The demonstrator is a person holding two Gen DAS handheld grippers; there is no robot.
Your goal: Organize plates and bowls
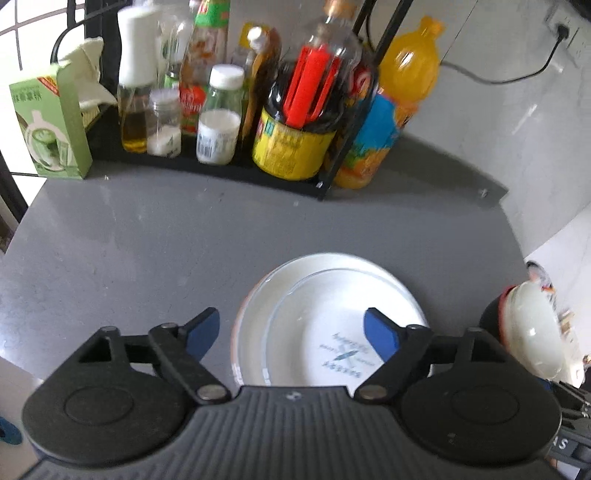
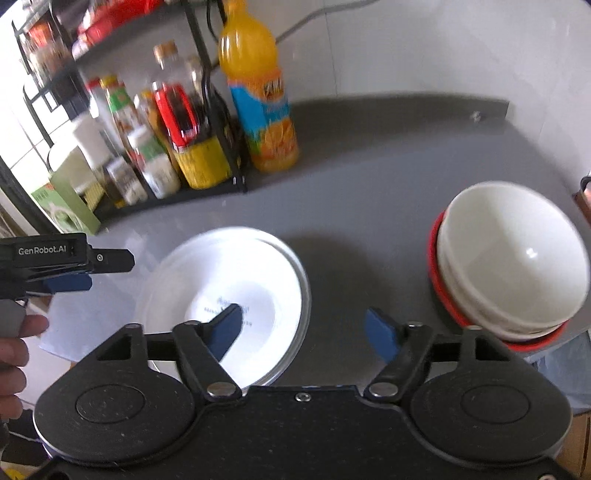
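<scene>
A stack of white plates (image 1: pixel 325 314) with a printed middle lies on the grey counter (image 1: pixel 147 240); in the right wrist view the plates (image 2: pixel 229 280) lie left of centre. My left gripper (image 1: pixel 291 334) hovers over the stack's near edge, open, nothing between its blue pads. White bowls (image 2: pixel 513 258) are nested on a red-rimmed one at the counter's right edge, seen as bowls (image 1: pixel 535 332) at far right in the left wrist view. My right gripper (image 2: pixel 306 332) is open above the gap between plates and bowls. The left gripper (image 2: pixel 70 275) shows at far left, held by a hand (image 2: pixel 14 354).
A black rack (image 1: pixel 207 166) at the back holds several bottles and jars. An orange juice bottle (image 2: pixel 258 92) stands beside it. A green carton (image 1: pixel 48 122) sits at the back left. A cable and wall socket (image 1: pixel 561 33) are on the tiled wall.
</scene>
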